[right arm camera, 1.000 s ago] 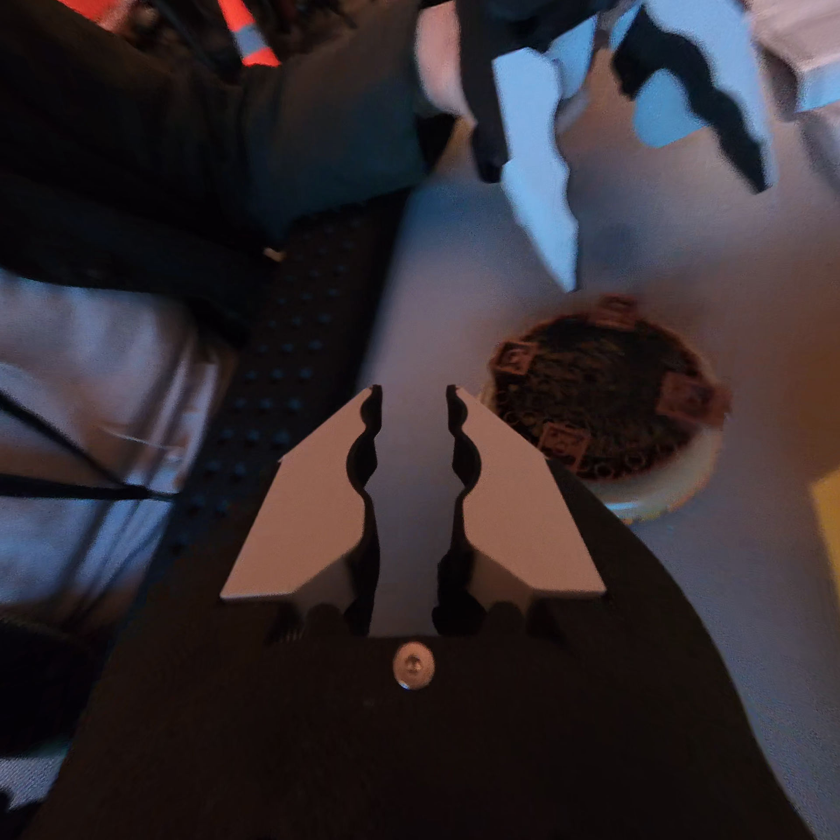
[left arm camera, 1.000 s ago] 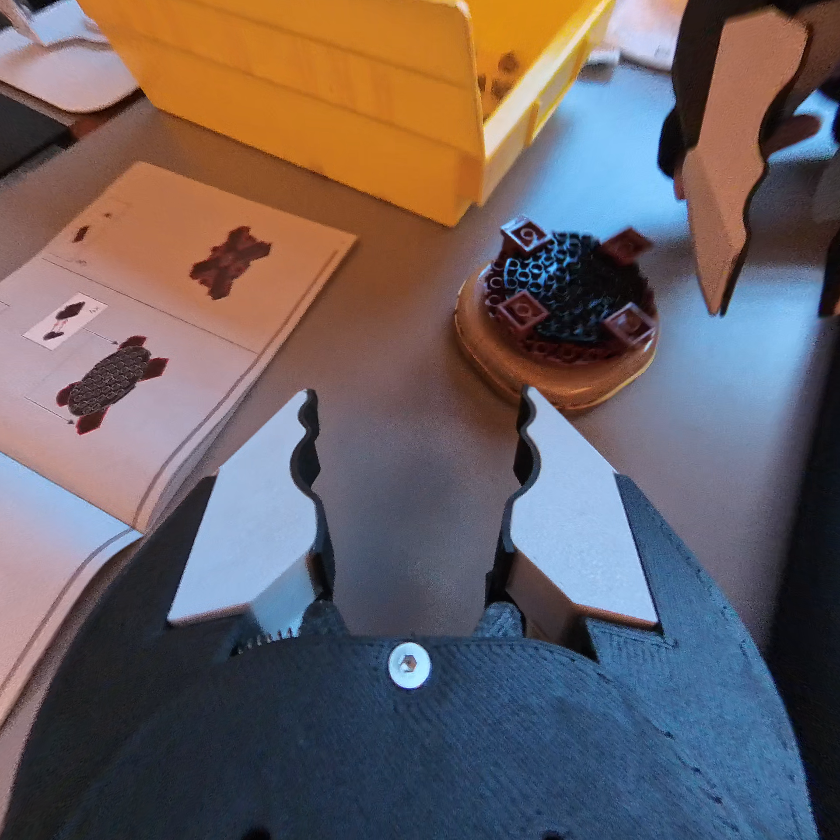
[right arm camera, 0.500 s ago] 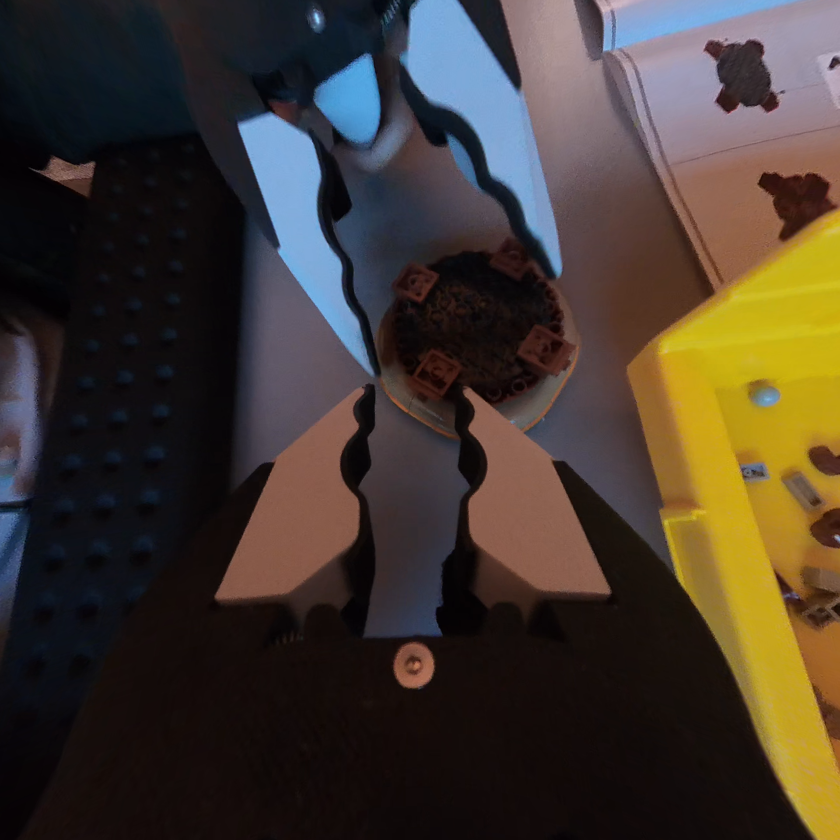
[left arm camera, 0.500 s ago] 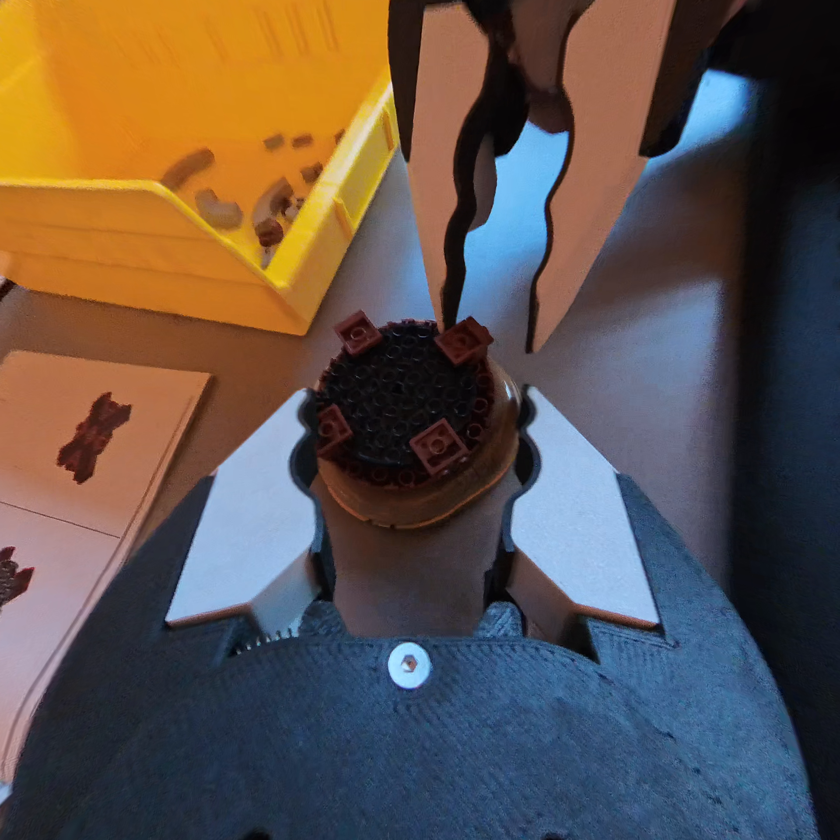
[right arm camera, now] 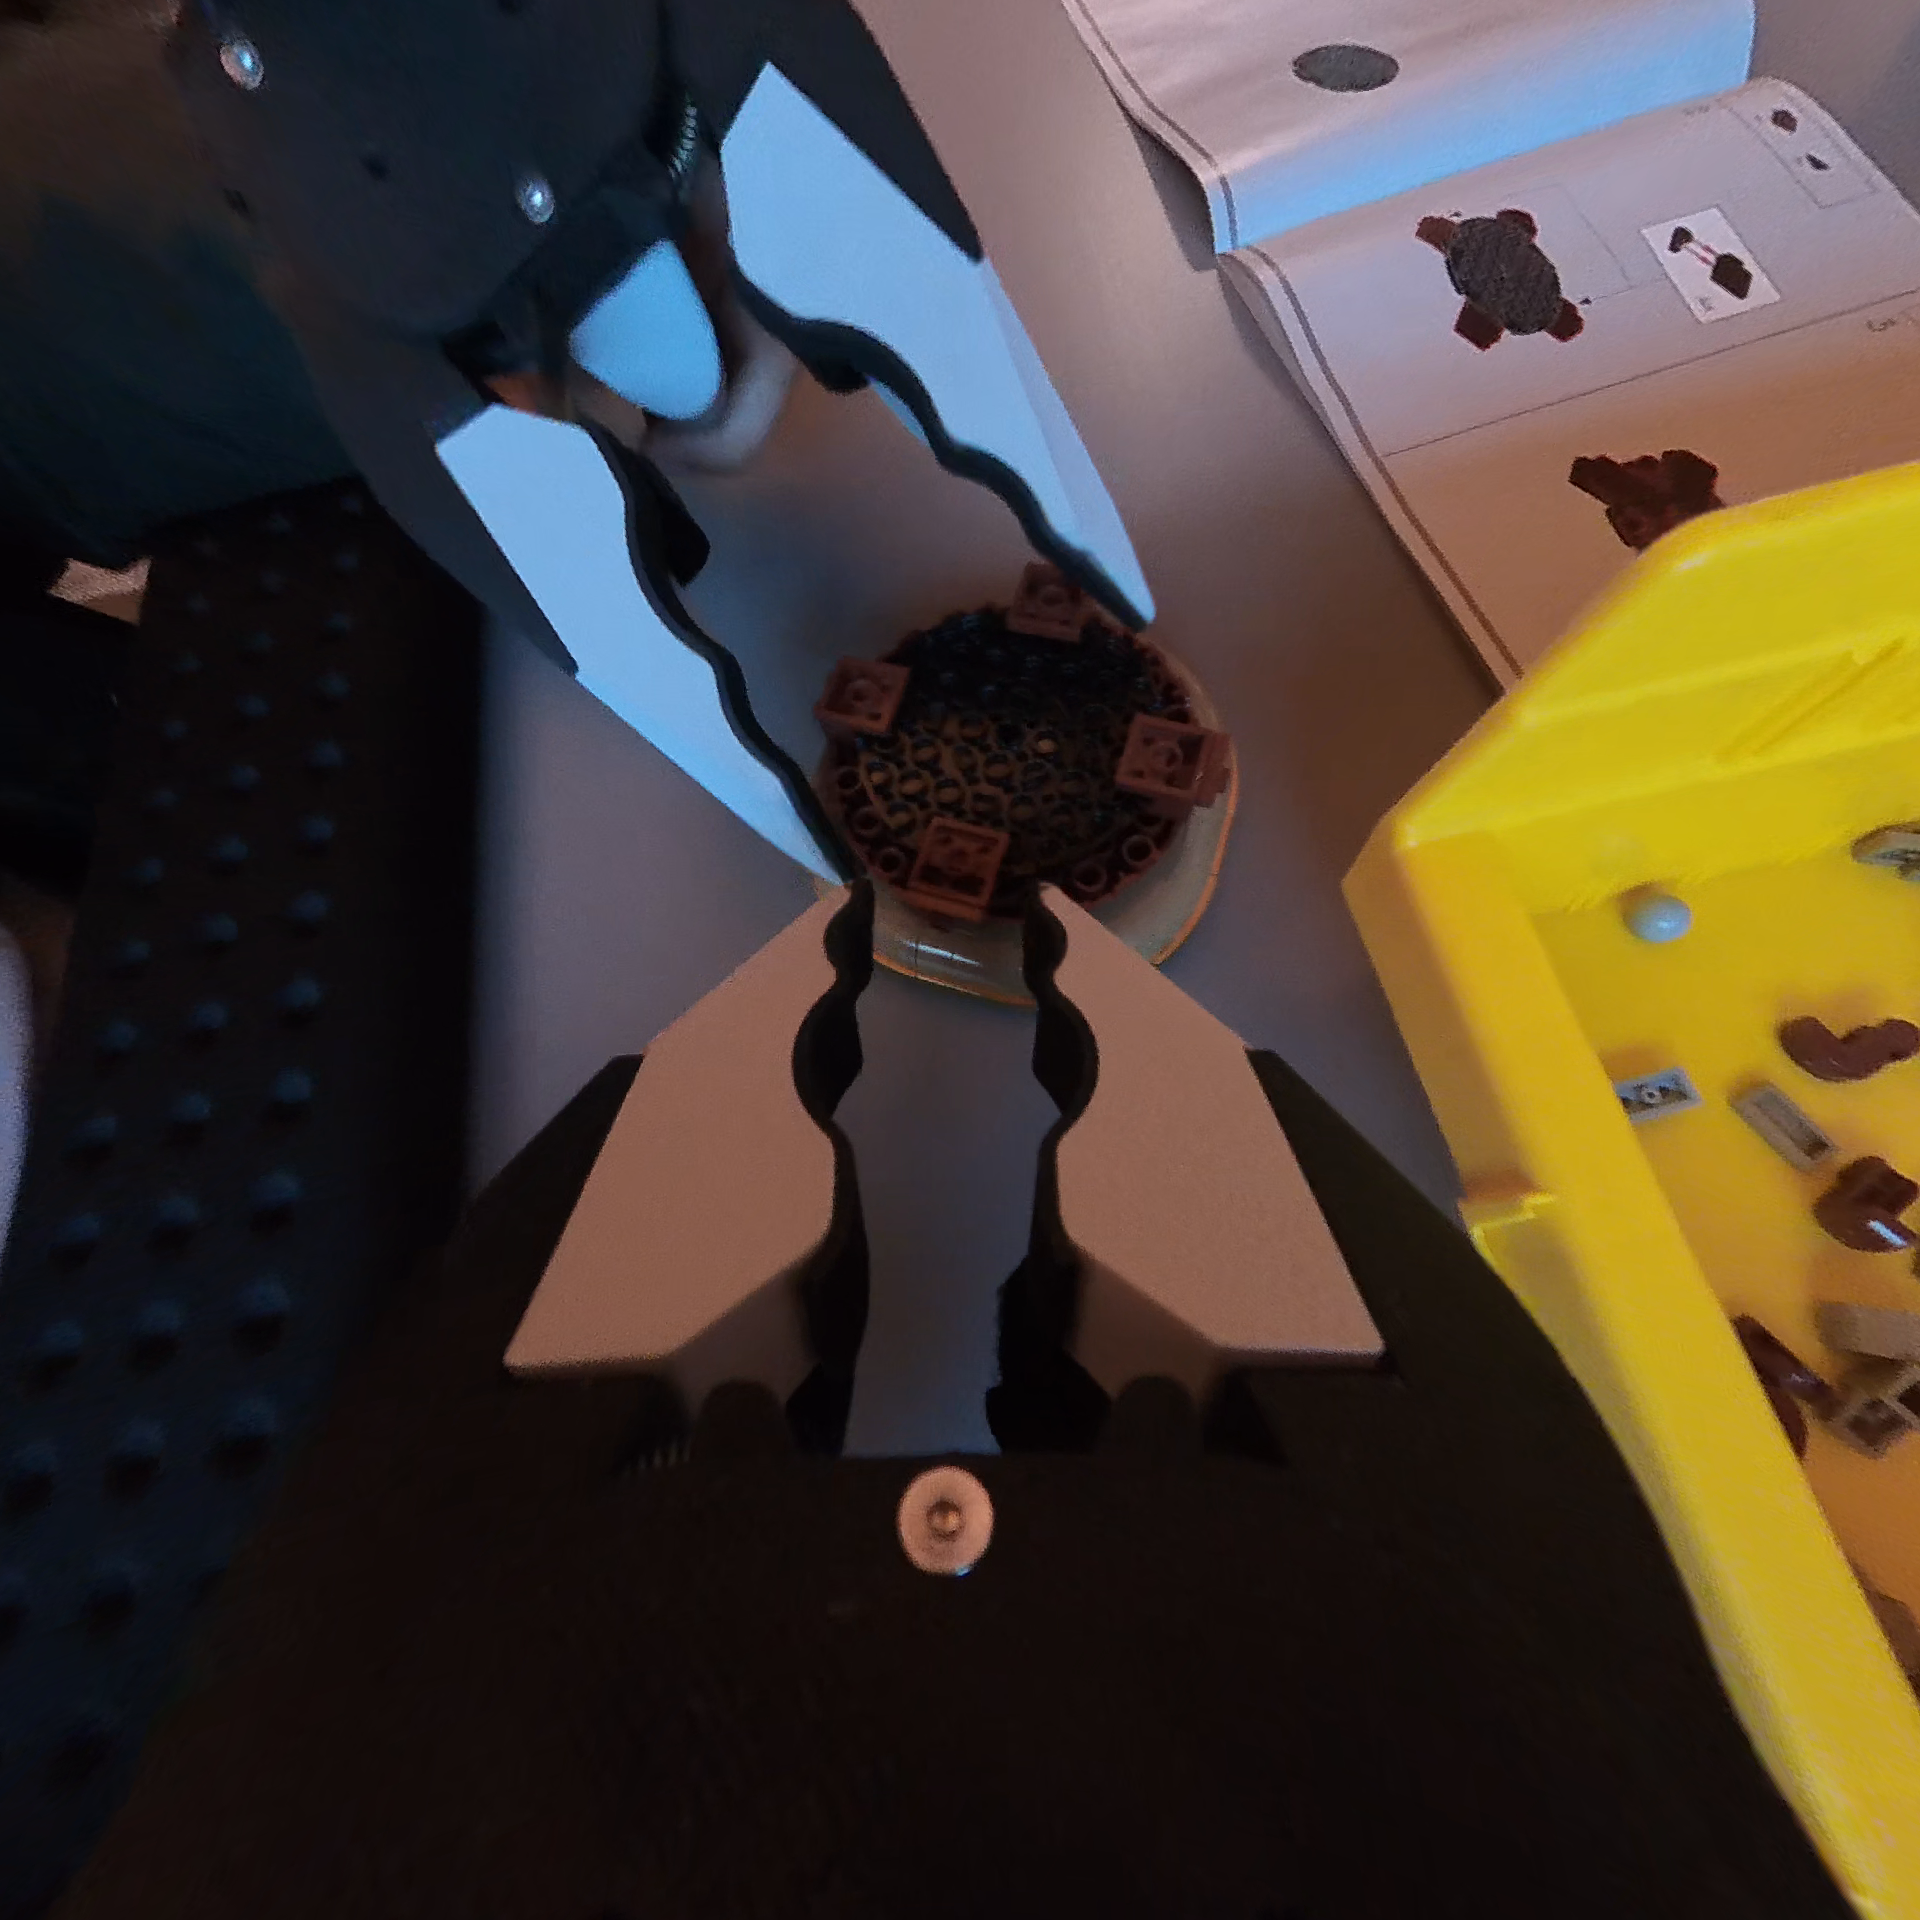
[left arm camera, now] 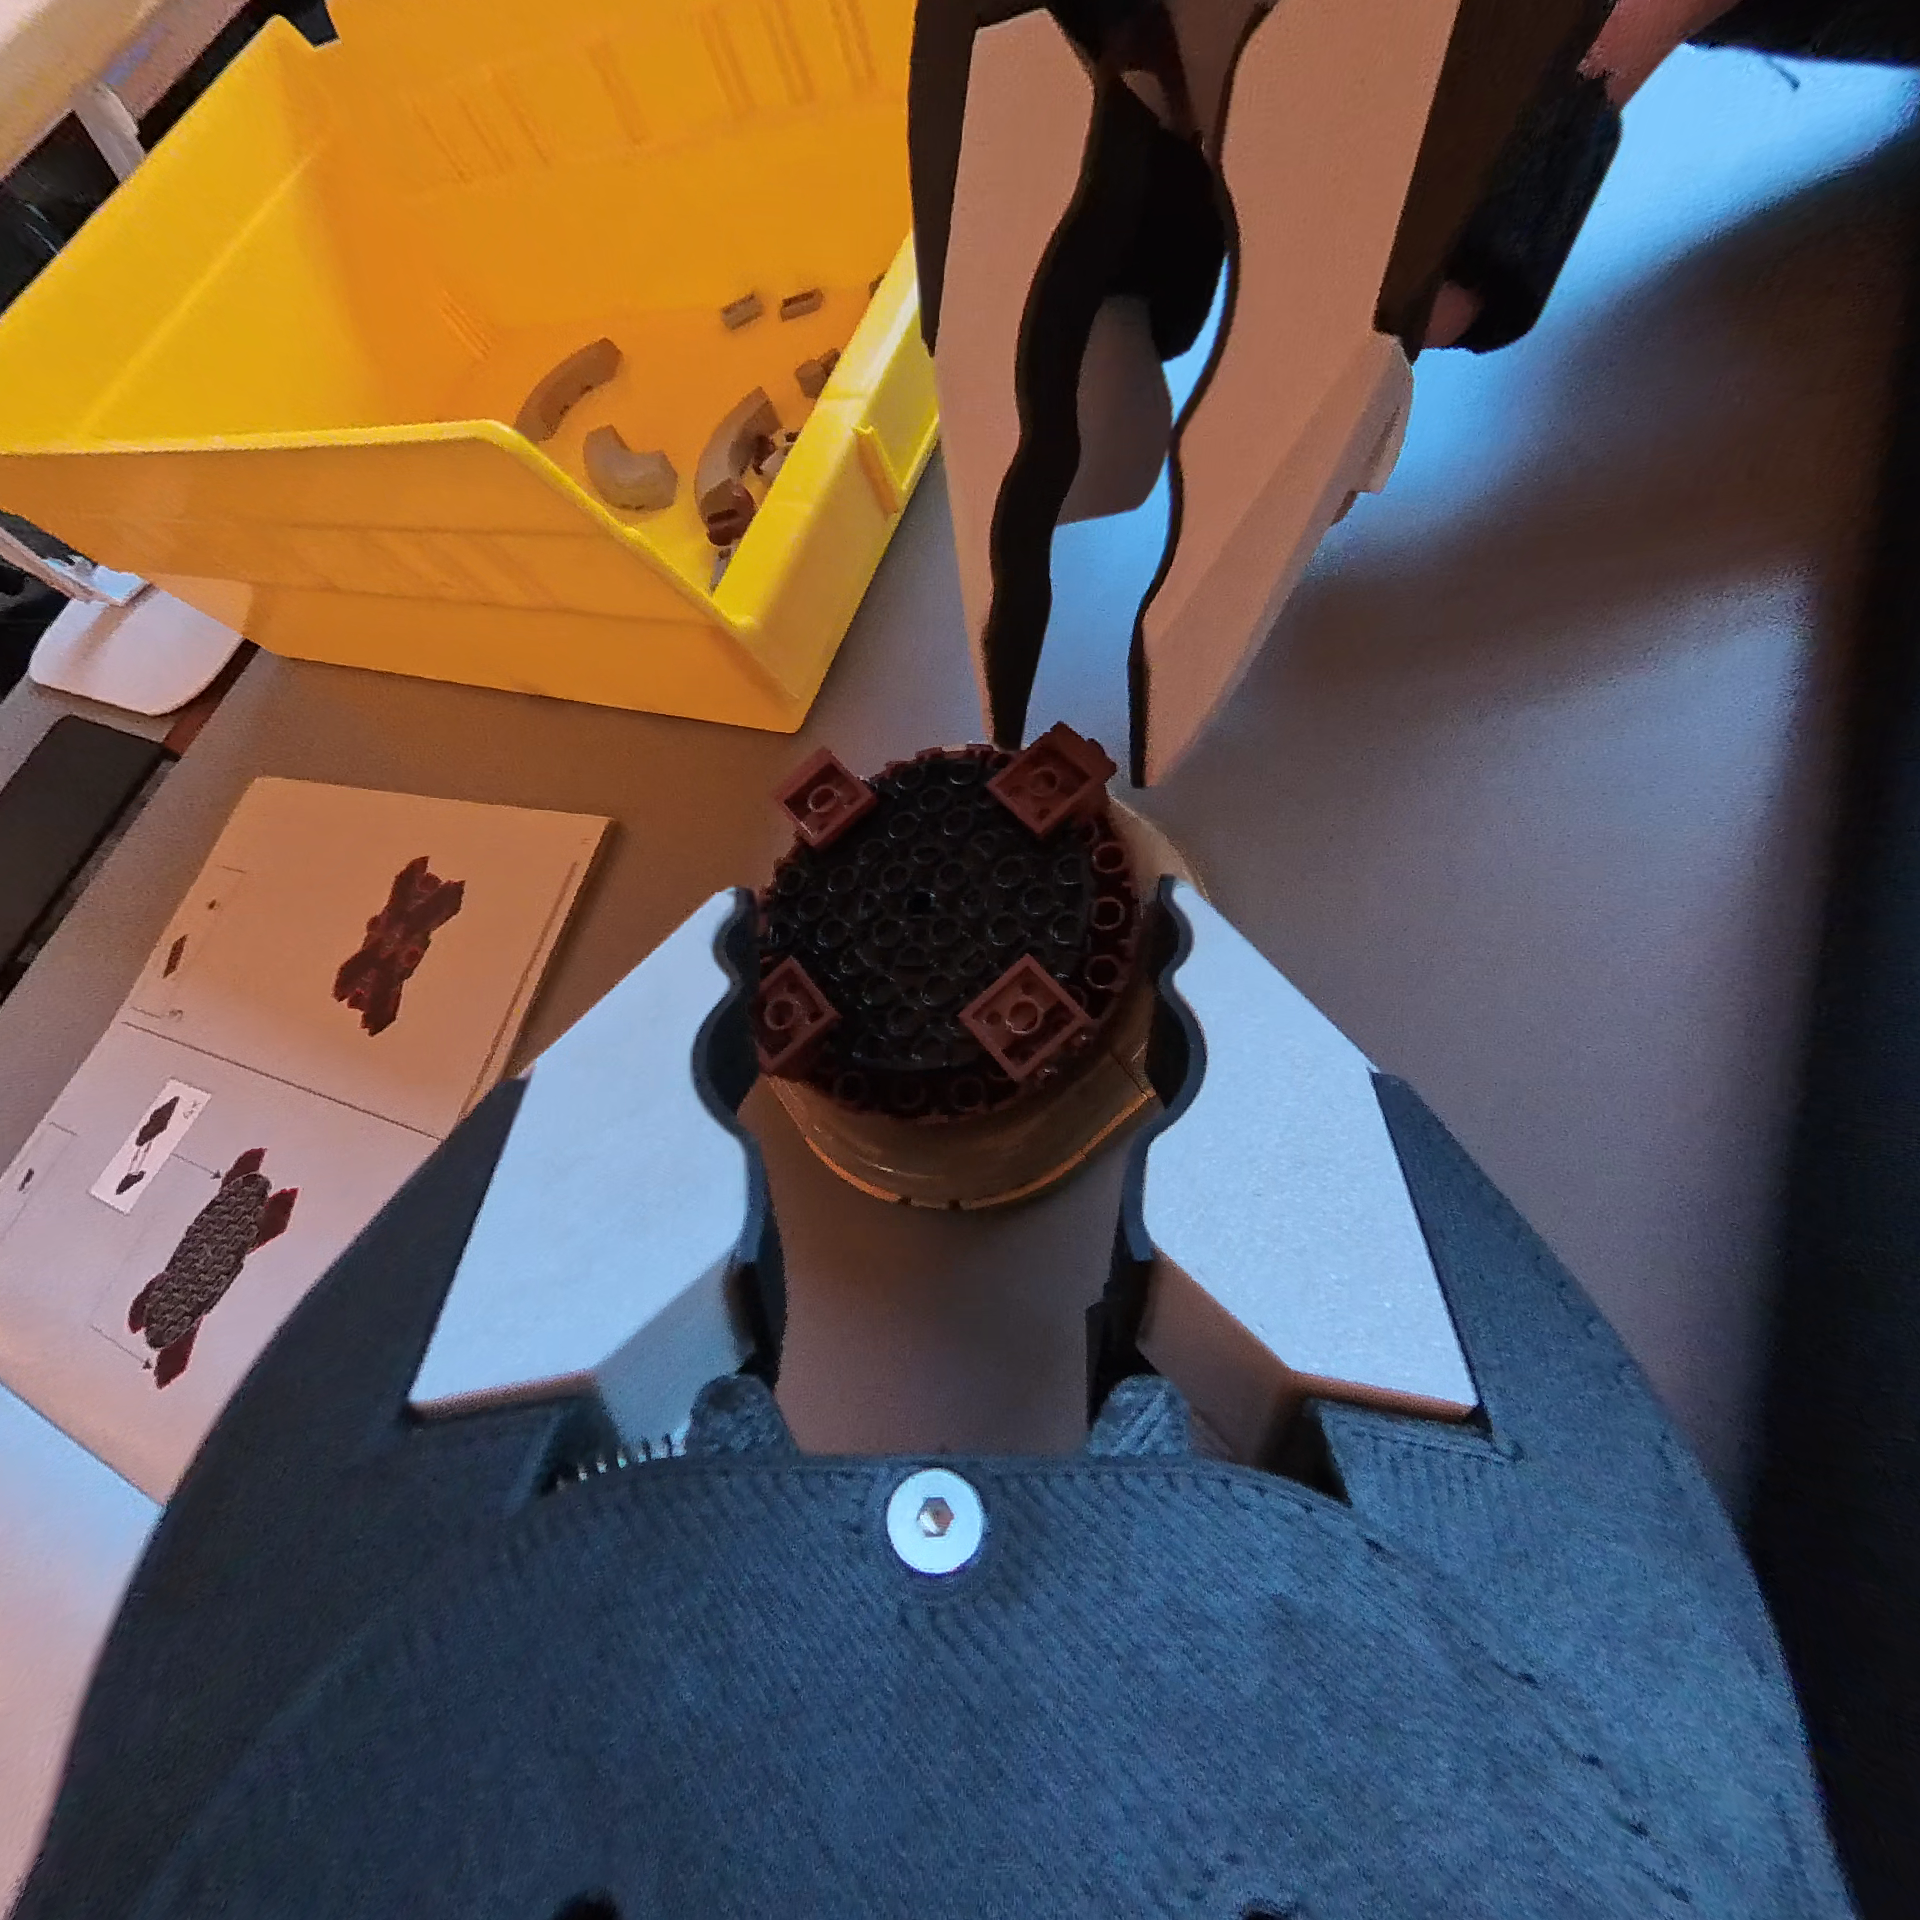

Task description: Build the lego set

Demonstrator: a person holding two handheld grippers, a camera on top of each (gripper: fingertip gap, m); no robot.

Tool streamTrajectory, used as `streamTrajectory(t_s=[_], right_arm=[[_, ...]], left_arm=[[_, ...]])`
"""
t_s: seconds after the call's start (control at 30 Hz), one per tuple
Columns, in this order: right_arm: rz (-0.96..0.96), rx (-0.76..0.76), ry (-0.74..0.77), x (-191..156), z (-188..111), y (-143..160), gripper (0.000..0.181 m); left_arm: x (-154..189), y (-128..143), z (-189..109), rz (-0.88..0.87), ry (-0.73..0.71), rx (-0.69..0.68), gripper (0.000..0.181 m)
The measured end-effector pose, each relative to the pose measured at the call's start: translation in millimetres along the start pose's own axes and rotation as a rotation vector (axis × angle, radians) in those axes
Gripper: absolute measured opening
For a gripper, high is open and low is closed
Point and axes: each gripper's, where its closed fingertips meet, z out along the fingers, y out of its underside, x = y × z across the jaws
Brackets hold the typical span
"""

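since 1 second ago both grippers have closed in on the round lego model (left arm camera: 925, 956) on the grey worktop (left arm camera: 1455, 883), which sits right of the open instruction booklet (left arm camera: 312, 1039) and the yellow bin (left arm camera: 416, 436) of loose pieces. left gripper (left arm camera: 948, 914) has its jaws wide around the model's sides, though contact is unclear. right gripper (right arm camera: 940, 904) reaches from the opposite side, jaws narrowly parted and empty, tips at the model's rim beside 1 of its 4 brown plates (right arm camera: 951, 857).

A smooth grey matte worktop (left arm camera: 1455, 935) fills the scene under dim, bluish light. Along one worktop edge lies a black studded rubber mat (right arm camera: 239, 935). Beyond the far edge, a white rounded stand base (left arm camera: 135, 655) sits.
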Motion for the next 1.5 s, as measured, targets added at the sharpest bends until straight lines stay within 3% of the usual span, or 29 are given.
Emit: streamTrajectory(t_s=[0.17, 0.9, 1.0, 1.07, 1.17, 1.27, 1.33, 1.5], right_arm=[[-0.001, -0.041, 0.049, 1, 3, 3, 0.015], [0.007, -0.121, 0.05, -3, -3, 10, 0.015], [0.008, -0.183, 0.068, 4, -13, 24, 0.013], [0.04, -0.089, 0.001, 1, -21, 12, 0.013], [0.068, 0.171, -0.176, -18, -41, -29, 0.014], [0.12, 0.554, -0.512, -47, -96, -77, 0.013], [0.13, 0.747, -0.655, -50, -136, -93, 0.013], [0.044, 0.896, -0.681, -52, -173, -97, 0.014]], left_arm=[[4, 1, 2, -0.052, 0.038, 0.0, 0.062], [11, -2, 5, -0.087, 0.057, 0.033, 0.063], [-1, 5, 1, -0.108, 0.01, 0.009, 0.063], [-4, 7, -1, -0.119, 0.015, 0.025, 0.062], [-4, 6, 0, -0.111, 0.013, 0.03, 0.062], [-4, 6, 0, -0.102, 0.017, 0.036, 0.062], [-4, 6, 0, -0.101, 0.023, 0.041, 0.062], [-4, 6, 0, -0.091, 0.027, 0.045, 0.062]])
